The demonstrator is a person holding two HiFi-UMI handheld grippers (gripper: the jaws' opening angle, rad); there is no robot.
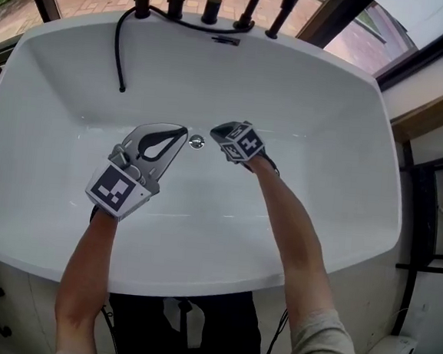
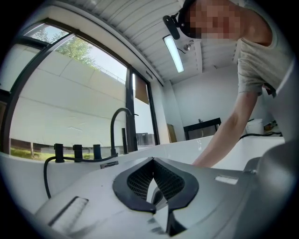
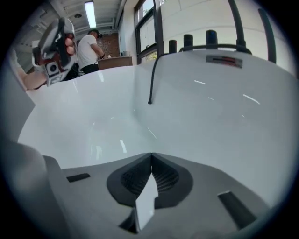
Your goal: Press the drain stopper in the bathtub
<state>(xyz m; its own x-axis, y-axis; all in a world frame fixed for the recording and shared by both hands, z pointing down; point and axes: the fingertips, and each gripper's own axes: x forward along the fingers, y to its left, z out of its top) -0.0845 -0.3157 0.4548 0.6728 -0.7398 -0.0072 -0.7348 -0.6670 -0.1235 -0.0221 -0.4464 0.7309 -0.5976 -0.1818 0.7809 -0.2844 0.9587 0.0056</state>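
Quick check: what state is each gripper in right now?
Left gripper: jaws closed, nothing between them.
Right gripper: jaws closed, nothing between them.

Black tap spouts (image 1: 244, 22) run off the head view at twelve o'clock; drain stopper (image 1: 197, 142) too small to tell pressed or raised

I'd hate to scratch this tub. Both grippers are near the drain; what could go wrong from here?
1. The stopper is small, and a shut gripper tip could slide off it onto the glossy tub floor.
2. The left gripper and right gripper flank the stopper closely, so if both press in they may knock together.
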